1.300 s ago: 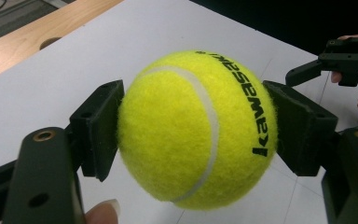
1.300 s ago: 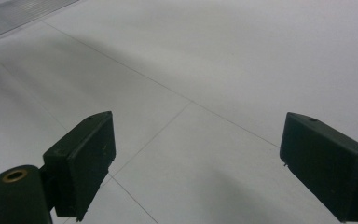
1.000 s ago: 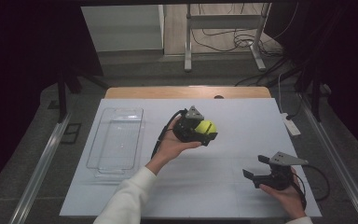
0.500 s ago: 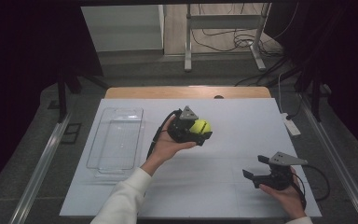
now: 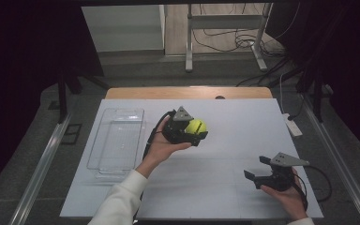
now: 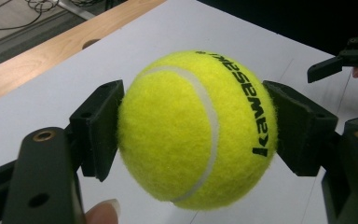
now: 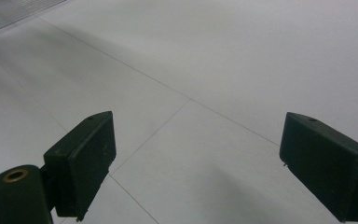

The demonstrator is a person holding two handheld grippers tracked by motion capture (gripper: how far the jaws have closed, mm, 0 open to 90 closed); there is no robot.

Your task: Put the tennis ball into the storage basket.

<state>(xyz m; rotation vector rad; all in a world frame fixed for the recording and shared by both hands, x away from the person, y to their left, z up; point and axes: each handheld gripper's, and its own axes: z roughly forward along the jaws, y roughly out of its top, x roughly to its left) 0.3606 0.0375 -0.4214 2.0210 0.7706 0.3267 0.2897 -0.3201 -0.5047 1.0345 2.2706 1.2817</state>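
Tennis ball (image 5: 196,126) is clamped in the left gripper (image 5: 193,131), held up off the table (image 5: 225,187) a bit left of centre in the high view. In the left gripper view the ball (image 6: 196,130) is pinched squarely between the two black jaws, one pad pressed into each side, with the white seam curving down its front and black lettering running along the side at about 3 o'clock. A fingertip (image 6: 103,212) can be seen poking in at the bottom edge, roughly 7 o'clock from the ball. The left hand (image 5: 161,145) is cupped under the gripper body, white sleeve (image 5: 119,204) trailing off toward 7 o'clock.

The right gripper (image 5: 258,168) is held low over the table at about 4 o'clock from the ball, well apart from it, with the right hand (image 5: 288,197) wrapped around it from behind. Its jaws are spread wide with nothing between them; in the right gripper view (image 7: 191,158) just bare white table surface with thin seam lines is seen between the two pads. The same gripper can also be spotted far off at 2 o'clock in the left gripper view (image 6: 340,65).

A clear plastic tray (image 5: 117,140) is lying flat on the table at 9 o'clock from the ball, near the left hand but not touched. A small white tag-like item (image 5: 293,126) is sitting at the table's right edge, around 3 o'clock.
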